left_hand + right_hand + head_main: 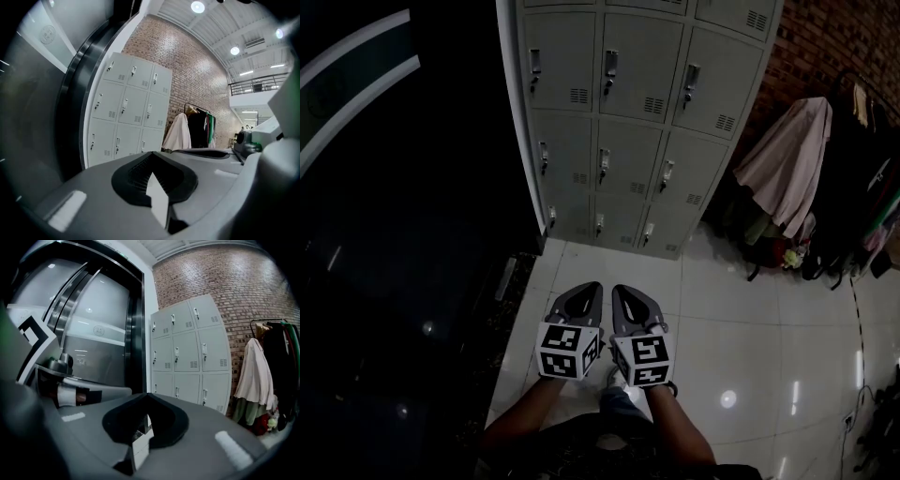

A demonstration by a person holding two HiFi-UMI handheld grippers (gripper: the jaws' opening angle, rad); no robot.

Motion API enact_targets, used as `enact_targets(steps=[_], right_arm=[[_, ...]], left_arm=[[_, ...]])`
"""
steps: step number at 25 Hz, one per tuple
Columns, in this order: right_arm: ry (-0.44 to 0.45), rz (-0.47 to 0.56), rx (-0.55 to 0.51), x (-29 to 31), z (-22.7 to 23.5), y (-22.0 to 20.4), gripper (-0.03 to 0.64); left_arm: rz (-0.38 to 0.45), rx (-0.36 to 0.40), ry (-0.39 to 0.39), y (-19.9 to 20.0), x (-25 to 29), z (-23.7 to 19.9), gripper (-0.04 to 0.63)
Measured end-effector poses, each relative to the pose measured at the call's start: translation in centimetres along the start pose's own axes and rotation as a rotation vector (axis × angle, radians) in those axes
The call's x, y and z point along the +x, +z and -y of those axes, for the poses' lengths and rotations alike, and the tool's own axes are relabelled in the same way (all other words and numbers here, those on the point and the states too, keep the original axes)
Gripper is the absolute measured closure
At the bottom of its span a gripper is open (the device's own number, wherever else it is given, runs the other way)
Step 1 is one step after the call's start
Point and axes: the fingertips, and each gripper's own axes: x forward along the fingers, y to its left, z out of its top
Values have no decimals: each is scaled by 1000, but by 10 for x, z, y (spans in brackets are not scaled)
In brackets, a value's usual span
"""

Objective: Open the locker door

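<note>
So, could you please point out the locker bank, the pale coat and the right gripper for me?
locker bank [630, 156], head view, on the face of its middle door.
pale coat [787, 157], head view, on the middle of the hanging fabric.
right gripper [620, 292], head view, at the tip of its shut tongs.

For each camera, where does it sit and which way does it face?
Head view: on the person's head, looking steeply down at lockers and floor; arms, left gripper and right gripper show.
Left gripper view: on the left gripper, facing the lockers; its shut fingers show.
Right gripper view: on the right gripper, facing the lockers; its shut fingers show.
Shared: both gripper views see lockers and coat.
</note>
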Motion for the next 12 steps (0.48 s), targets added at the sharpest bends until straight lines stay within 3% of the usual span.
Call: enact_targets(steps=[12], right_arm=[[91,25,14,83,82,33,617]], left_arm=[[-16,-3,84,37,111,-17,591]])
